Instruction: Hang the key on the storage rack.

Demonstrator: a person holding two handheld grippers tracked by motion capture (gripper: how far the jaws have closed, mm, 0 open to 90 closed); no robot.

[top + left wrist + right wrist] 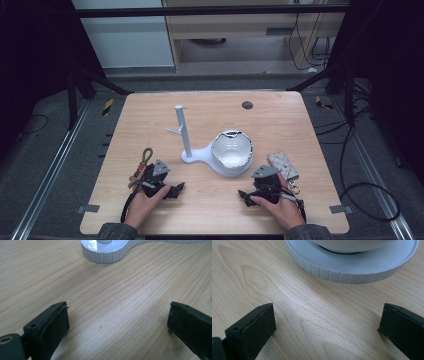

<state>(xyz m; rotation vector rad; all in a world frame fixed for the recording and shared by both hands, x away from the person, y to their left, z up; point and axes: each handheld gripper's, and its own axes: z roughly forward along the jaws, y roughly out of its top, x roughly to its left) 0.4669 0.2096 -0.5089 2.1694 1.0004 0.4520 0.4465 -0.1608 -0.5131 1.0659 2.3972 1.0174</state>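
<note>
A white stand with an upright post and a side peg rises from the middle of the wooden table. Its base widens to the right into a round dish holding a white bowl. My left gripper rests on the table near the front, left of the stand, open with nothing between its jaws. The stand's ribbed base lies ahead of it in the left gripper view. My right gripper rests near the front, below the bowl, open and empty. The ribbed dish rim lies just ahead in the right gripper view.
A keyring with a brown and red strap lies just behind my left hand. A patterned beige pouch with a metal clip lies beside my right hand. A dark round cap sits near the table's far edge. Dark frame legs stand around the table.
</note>
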